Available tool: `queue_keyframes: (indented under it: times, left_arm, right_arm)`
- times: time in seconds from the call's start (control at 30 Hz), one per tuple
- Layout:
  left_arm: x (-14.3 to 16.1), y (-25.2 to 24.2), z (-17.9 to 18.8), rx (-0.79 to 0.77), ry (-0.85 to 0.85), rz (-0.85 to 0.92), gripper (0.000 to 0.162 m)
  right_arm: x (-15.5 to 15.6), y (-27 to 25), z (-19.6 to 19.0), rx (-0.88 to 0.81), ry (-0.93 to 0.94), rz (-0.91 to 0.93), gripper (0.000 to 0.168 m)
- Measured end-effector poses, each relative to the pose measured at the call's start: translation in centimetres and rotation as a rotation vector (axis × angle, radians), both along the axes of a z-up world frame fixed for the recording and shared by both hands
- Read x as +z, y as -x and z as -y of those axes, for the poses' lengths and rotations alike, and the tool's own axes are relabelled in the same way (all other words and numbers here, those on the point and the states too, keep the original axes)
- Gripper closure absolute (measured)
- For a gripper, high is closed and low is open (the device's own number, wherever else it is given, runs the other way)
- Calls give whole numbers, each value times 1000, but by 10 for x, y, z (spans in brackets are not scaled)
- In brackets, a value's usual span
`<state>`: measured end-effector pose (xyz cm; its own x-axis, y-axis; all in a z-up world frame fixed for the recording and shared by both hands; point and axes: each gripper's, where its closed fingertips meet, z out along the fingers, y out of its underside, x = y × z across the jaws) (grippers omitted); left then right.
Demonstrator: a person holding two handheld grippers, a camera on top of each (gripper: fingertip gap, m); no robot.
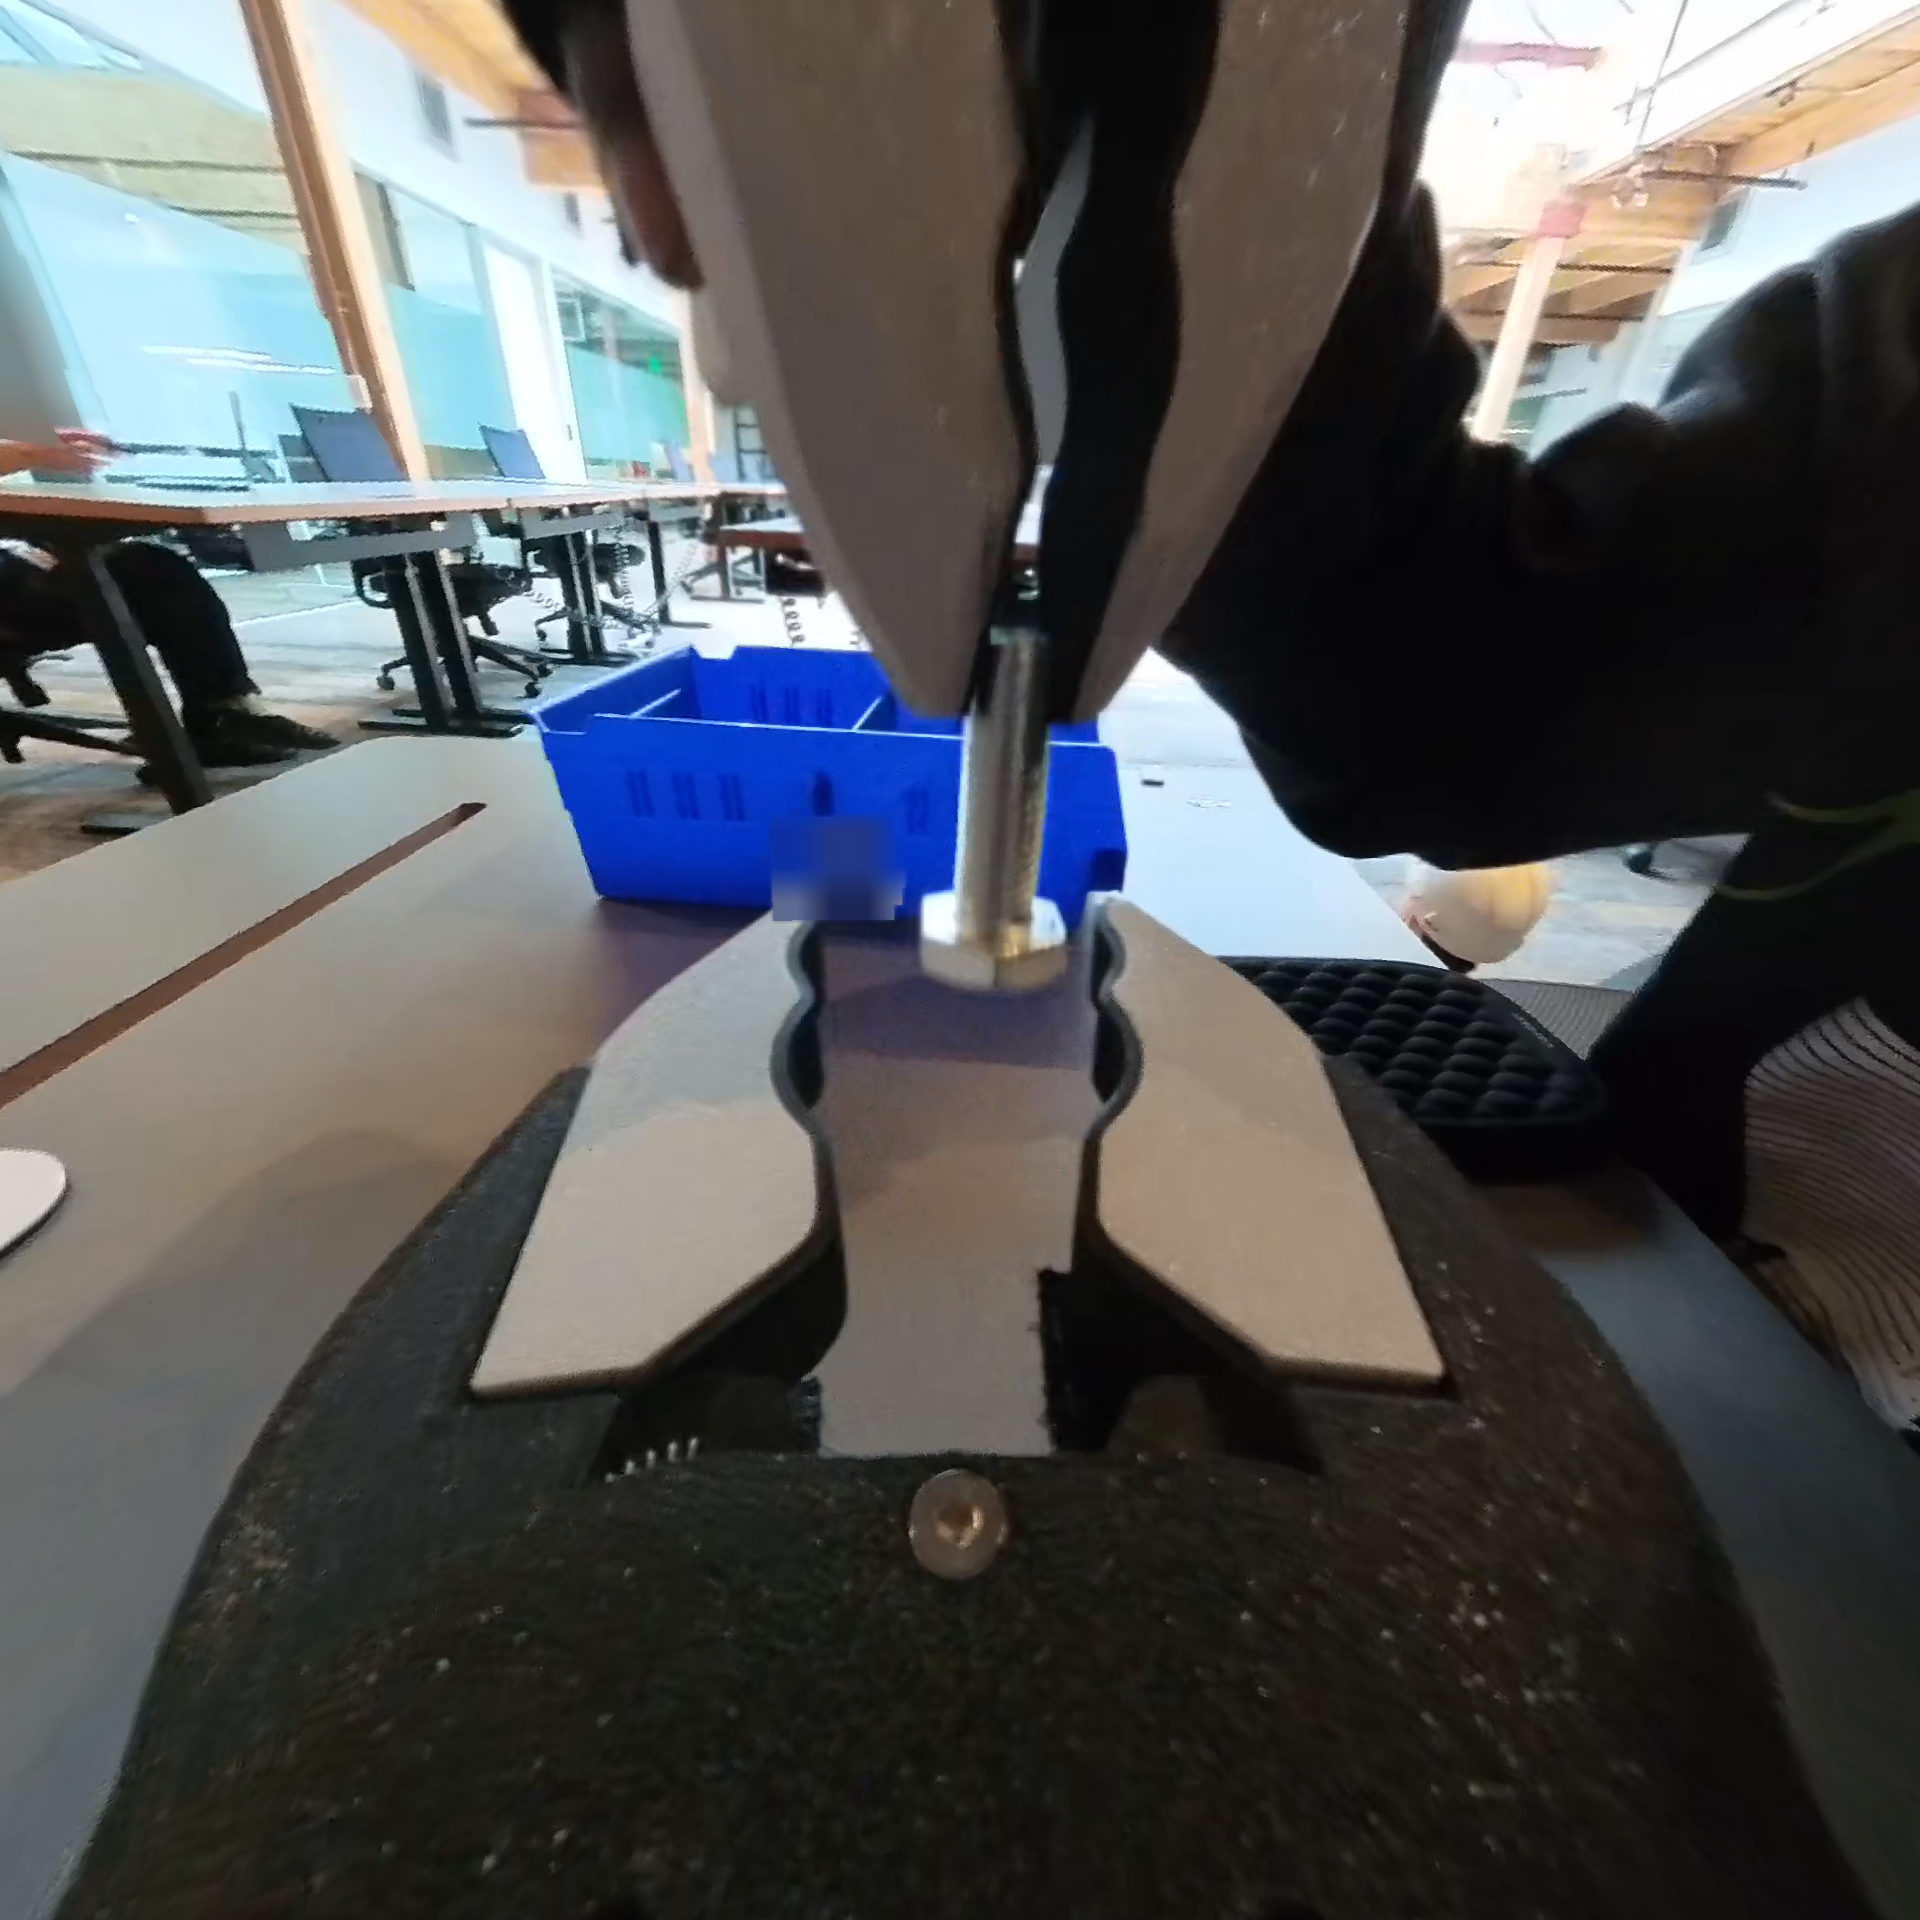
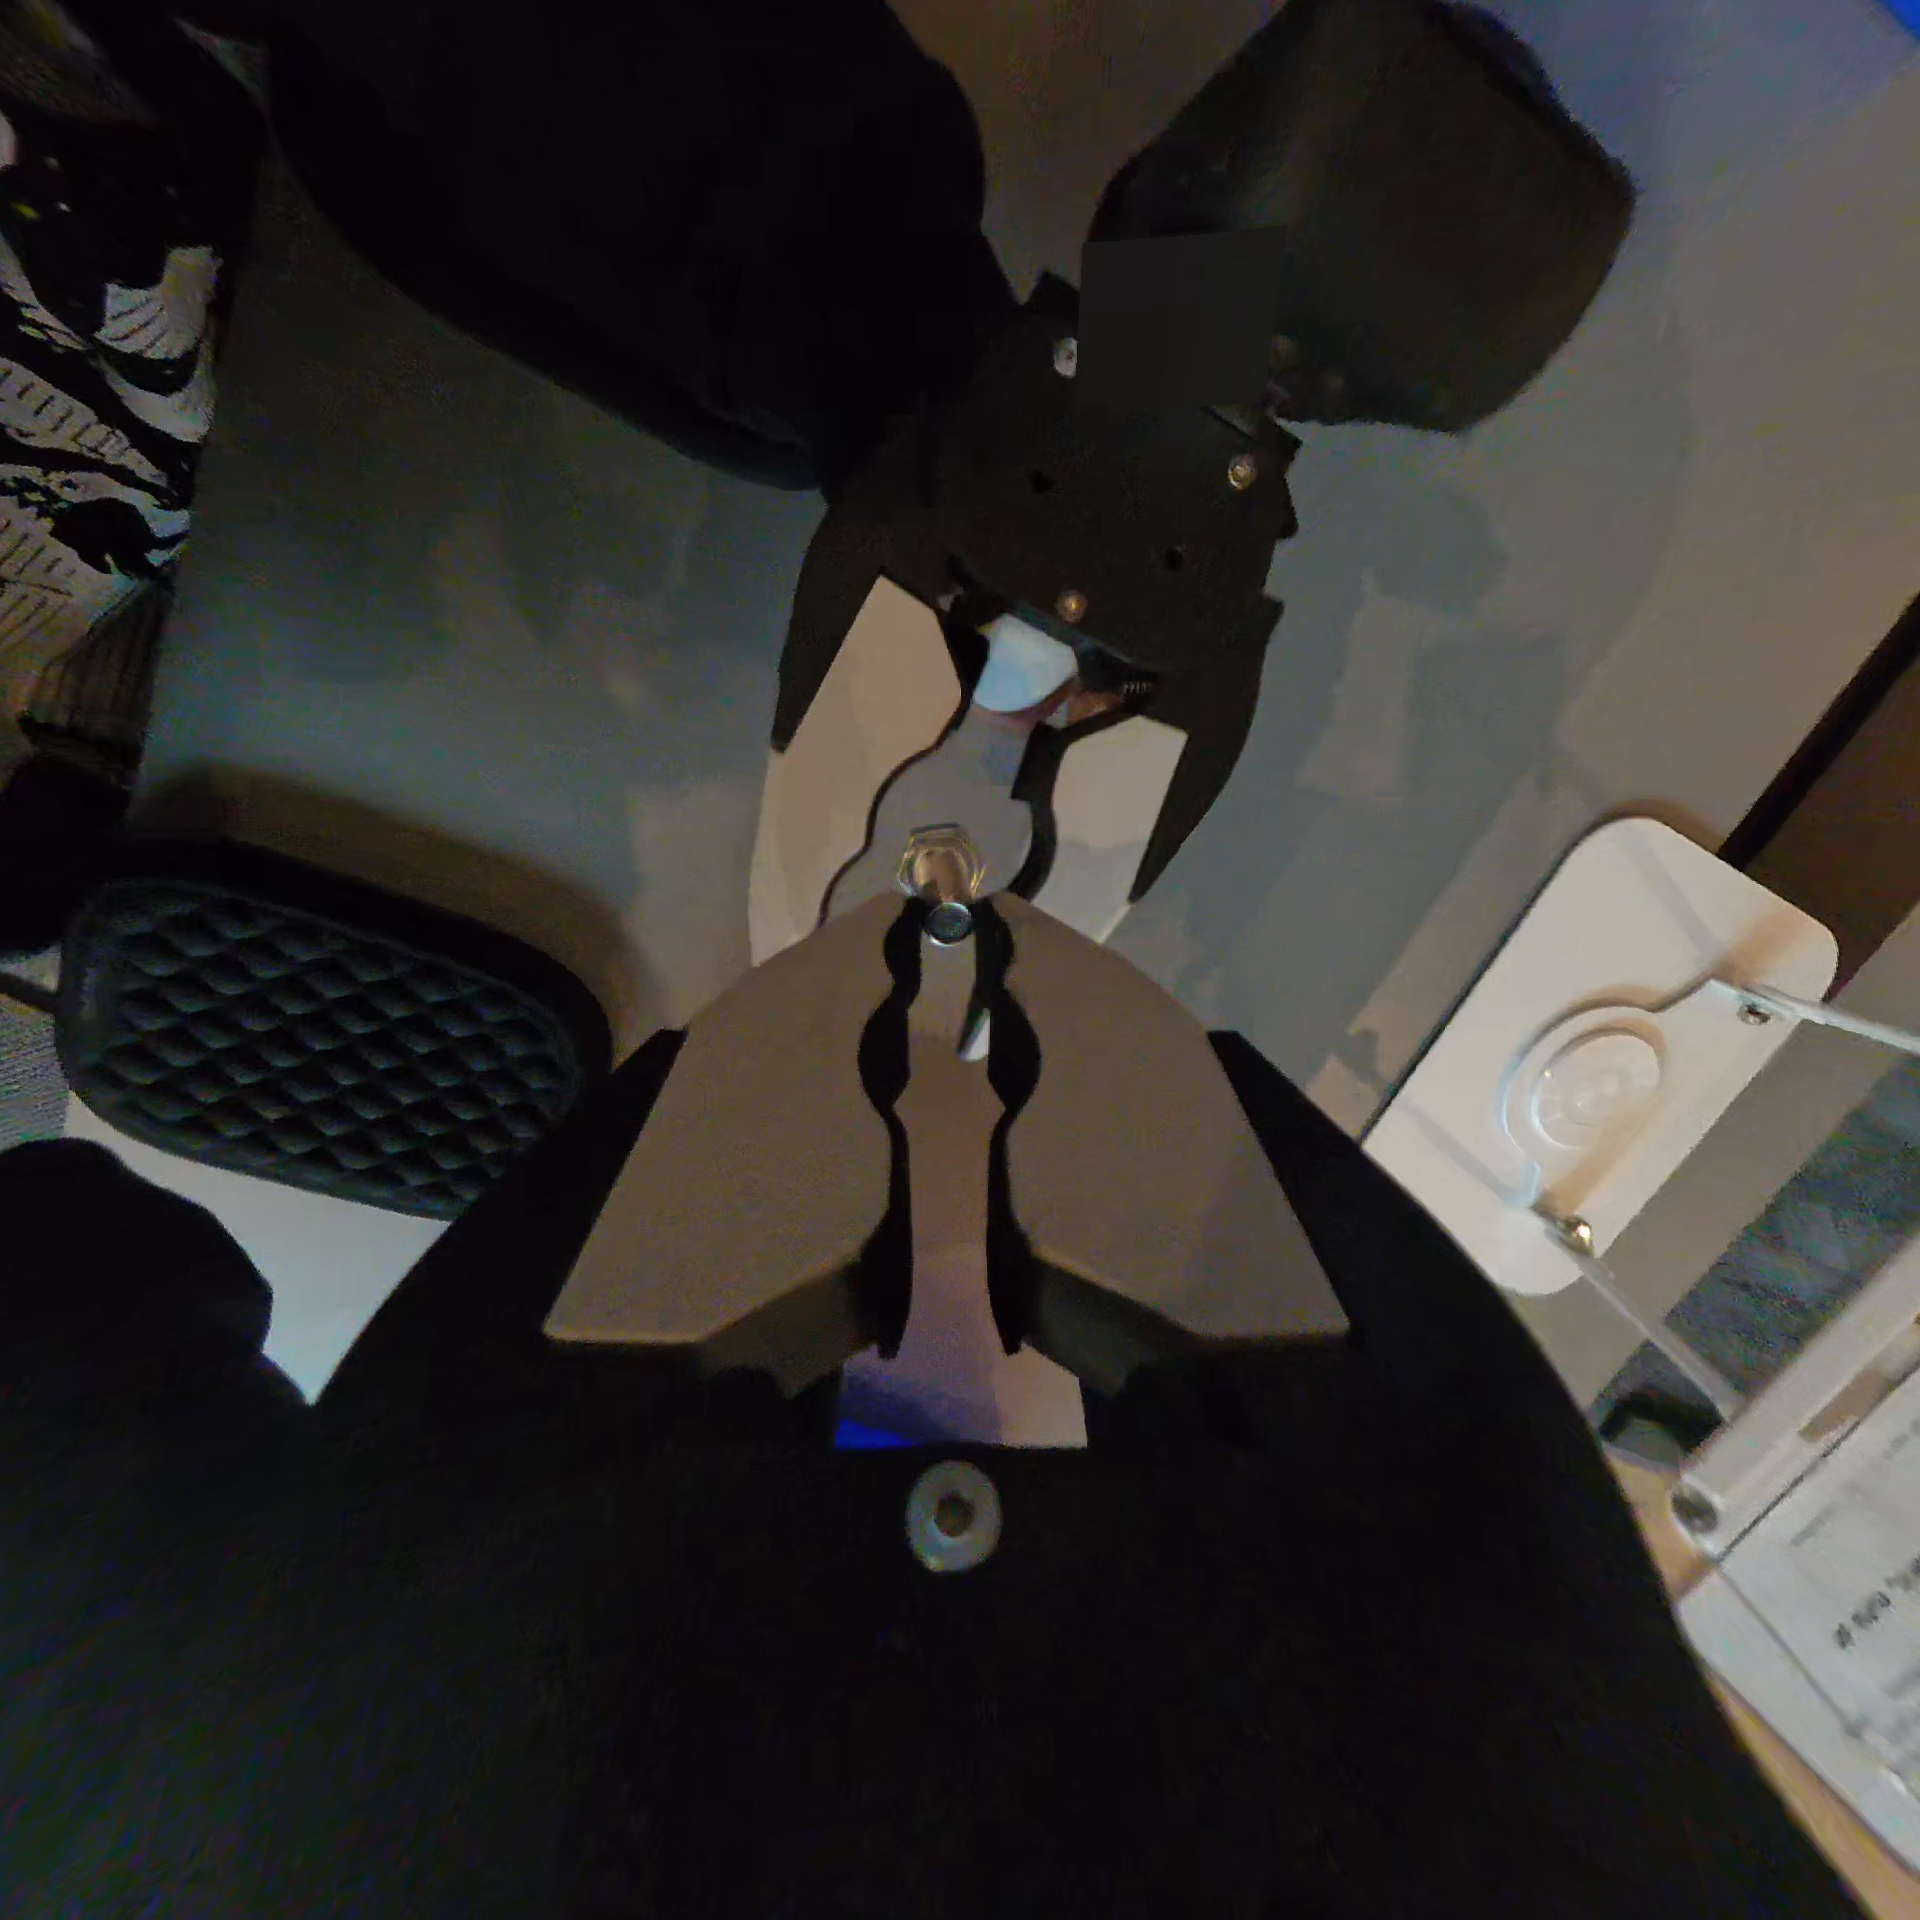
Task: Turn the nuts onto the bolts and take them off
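Observation:
A silver bolt (image 1: pixel 1000 790) hangs upright over the grey table (image 1: pixel 312 987), with a hex piece (image 1: pixel 992 945) at its lower end; I cannot tell whether that is the bolt's head or a nut. My right gripper (image 1: pixel 1003 696) comes down from above and is shut on the top of the shaft. In the right wrist view the right gripper (image 2: pixel 948 925) pinches the shaft's round end (image 2: pixel 948 923). My left gripper (image 1: pixel 961 925) is open, level with the table, its fingertips either side of the hex piece and apart from it. It also shows from above in the right wrist view (image 2: pixel 935 873).
A blue divided bin (image 1: pixel 831 790) stands just behind the bolt. A black mesh pad (image 1: pixel 1434 1049) lies at the table's near right edge. A white stand base (image 2: pixel 1600 1049) sits to one side. A person's dark sleeve (image 1: pixel 1507 623) reaches over the table. Office desks and chairs are beyond. The grippers' ends are close to 6 centimeters from one another.

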<state>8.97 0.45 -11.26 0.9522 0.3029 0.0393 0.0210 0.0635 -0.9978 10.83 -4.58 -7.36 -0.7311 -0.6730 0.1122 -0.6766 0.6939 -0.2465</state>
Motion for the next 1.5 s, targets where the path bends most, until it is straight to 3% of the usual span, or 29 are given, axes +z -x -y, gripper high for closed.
queue_keyframes:
  times: [0.2, 0.4, 0.6, 0.83, 1.1, 1.5]
  left_arm:
    - [2, 4, 1, 34, -9, -13, 99]
    - [4, 5, 4, 42, -18, -14, 101]
    - [5, 4, 4, 41, -19, -16, 103]
    - [4, 4, 3, 40, -17, -13, 105]
    - [1, 5, 3, 44, -8, -12, 106]
    - [0, 5, 3, 41, -5, -12, 107]
  right_arm:
    - [21, 27, -44, -182, 50, -47, 159]
    - [17, 72, -138, -563, 31, -112, 160]
    - [-12, 104, -265, -1018, -68, -125, 159]
    - [-76, 117, -376, -1366, -185, -43, 160]
    - [-122, 119, -398, -1424, -205, 12, 159]
    - [-143, 119, -404, -1462, -214, 49, 159]
